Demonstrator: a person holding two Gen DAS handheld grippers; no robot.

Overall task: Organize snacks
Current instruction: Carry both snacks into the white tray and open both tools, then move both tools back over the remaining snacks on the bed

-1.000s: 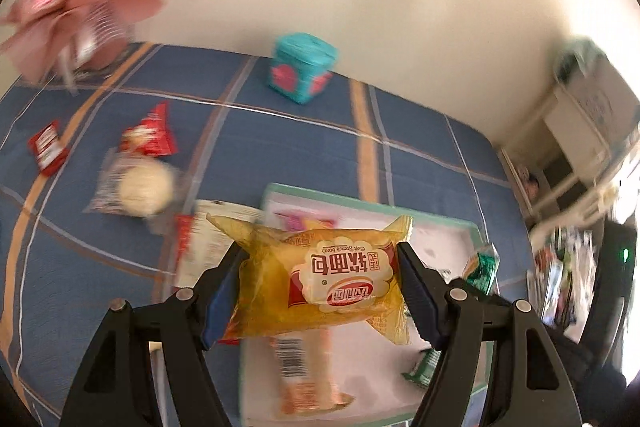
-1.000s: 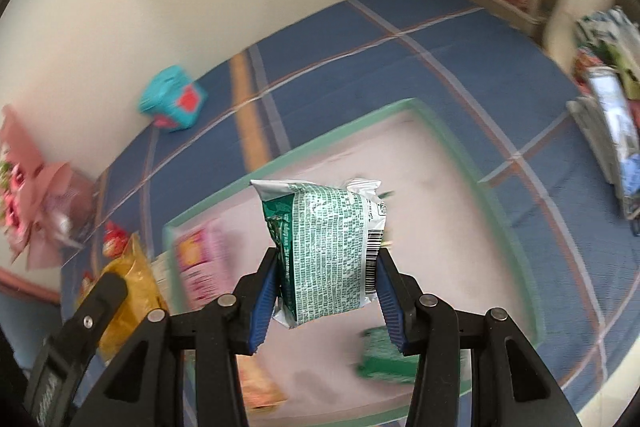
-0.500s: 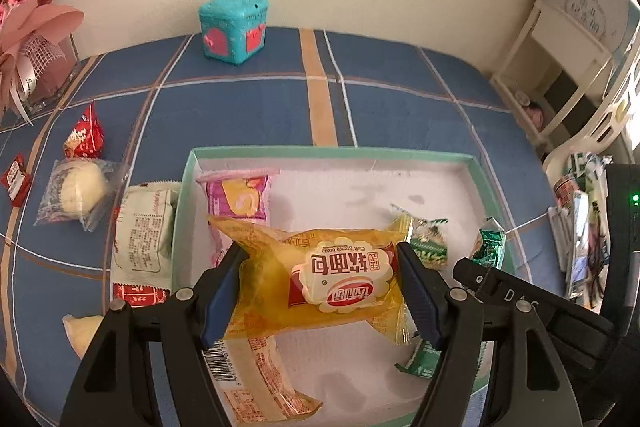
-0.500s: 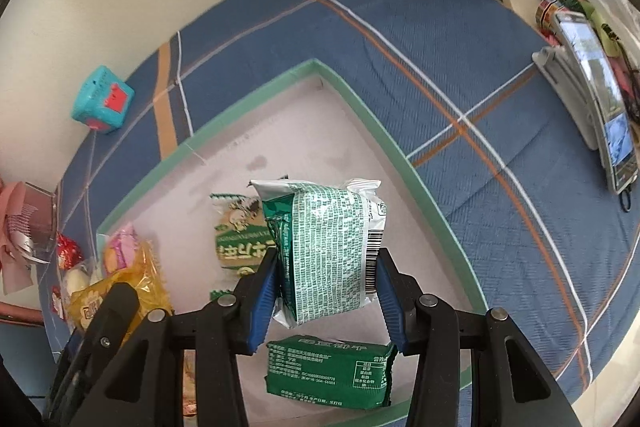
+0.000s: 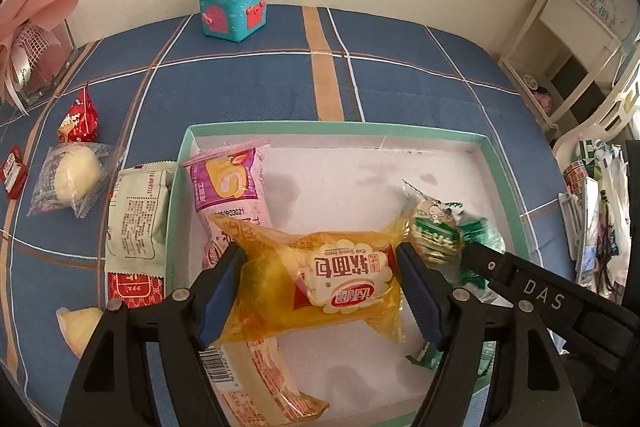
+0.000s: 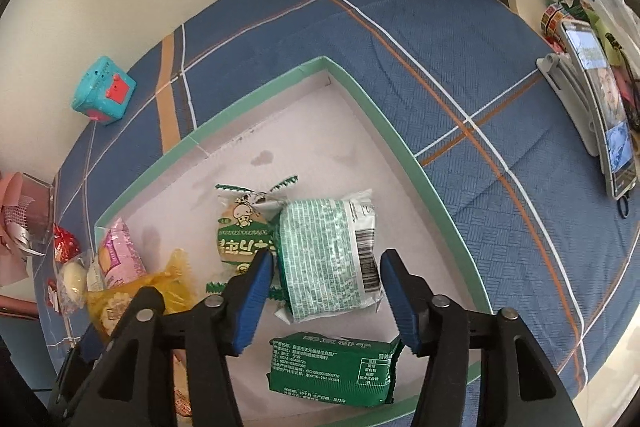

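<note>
- Gripping a yellow bread packet (image 5: pixel 320 291) by its two ends, the left gripper (image 5: pixel 320 291) has its blue pads pressed against the wrapper, jaws fairly wide, holding it low over the near part of the tray (image 5: pixel 336 126).
- Beneath that packet, inside the tray, lies an orange-printed wrapper (image 5: pixel 264 379) and, leaning on the tray's left wall, a pink roll packet (image 5: pixel 230 191).
- The right gripper (image 6: pixel 326 291) has just been opening its jaws; the pale green packet (image 6: pixel 326 251) lies on the tray floor between the blue pads, with a clear gap on its right side; at the left pad I cannot tell whether it touches.
- Nearest that gripper, a dark green packet (image 6: pixel 334 367) rests flat in the tray; just left of the pale green one sits a green cartoon packet (image 6: pixel 242 231), touching it.
- Outside the tray's left wall, on the blue checked cloth (image 5: pixel 240 87), lie a cream packet (image 5: pixel 136 215), a clear-wrapped bun (image 5: pixel 74 177) and a red sachet (image 5: pixel 78 115).
- Farthest back, near the wall, stands a teal box (image 5: pixel 234 5).
</note>
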